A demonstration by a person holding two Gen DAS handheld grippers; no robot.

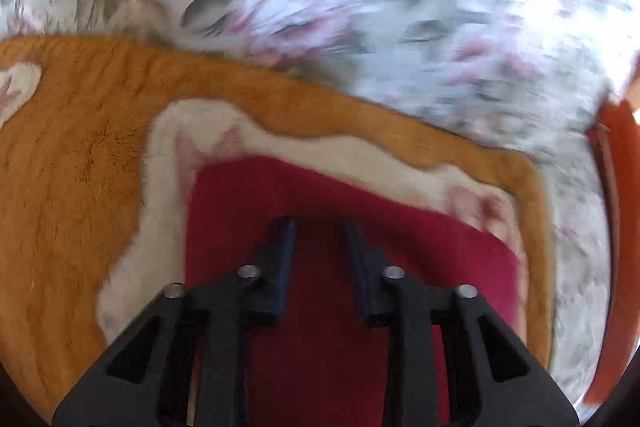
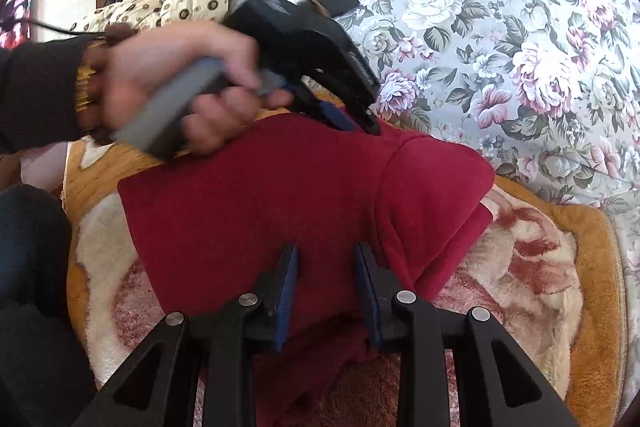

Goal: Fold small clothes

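Red garment (image 2: 280, 195) (no legible label) beneath both parted claws (image 2: 326, 251)

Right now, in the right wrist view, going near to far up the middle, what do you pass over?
Right gripper → red garment → left gripper, at the garment's far edge → floral bedspread.

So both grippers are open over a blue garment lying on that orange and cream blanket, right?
Not quite: the garment is dark red, not blue, as the right wrist view shows plainly. The rest holds: the left gripper and right gripper are both open over it, and it lies on the orange and cream blanket.
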